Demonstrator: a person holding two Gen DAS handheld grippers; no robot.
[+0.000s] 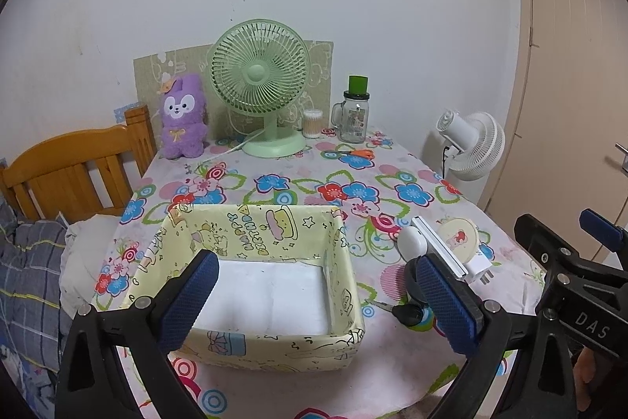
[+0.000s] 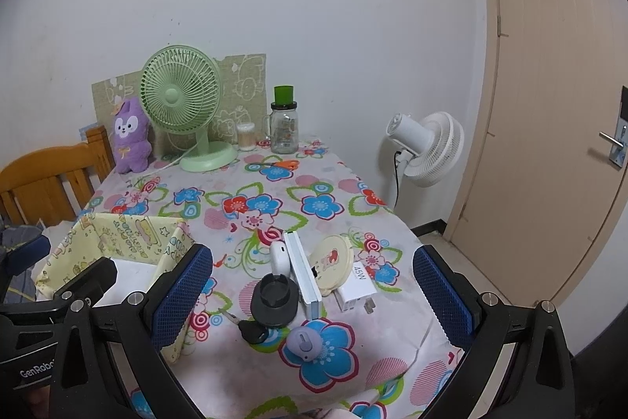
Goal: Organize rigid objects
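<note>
A yellow cartoon-print box (image 1: pixel 259 234) (image 2: pixel 129 238) stands on the flowered table with only its white bottom showing inside. My left gripper (image 1: pixel 318 297) hangs open over its near side. To the right of the box lies a cluster: a black round holder (image 2: pixel 273 297), a white earbud case (image 2: pixel 279 254) (image 1: pixel 410 242), a slim white-blue power bank (image 2: pixel 304 271) (image 1: pixel 441 246), a round cream mirror (image 2: pixel 331 262) (image 1: pixel 457 236), a white 45W charger (image 2: pixel 359 287), a black key (image 2: pixel 251 330) (image 1: pixel 406 313) and a small lilac gadget (image 2: pixel 303 340). My right gripper (image 2: pixel 314 295) is open above this cluster, holding nothing.
At the table's far end stand a green desk fan (image 1: pixel 259 85), a purple plush (image 1: pixel 183 116), a cotton-swab tub (image 1: pixel 313 123), a glass jar with a green lid (image 1: pixel 354 112) and orange scissors (image 1: pixel 359 154). A wooden bed frame (image 1: pixel 74 167) lies left; a white floor fan (image 2: pixel 426 148) and door (image 2: pixel 549 105) are right.
</note>
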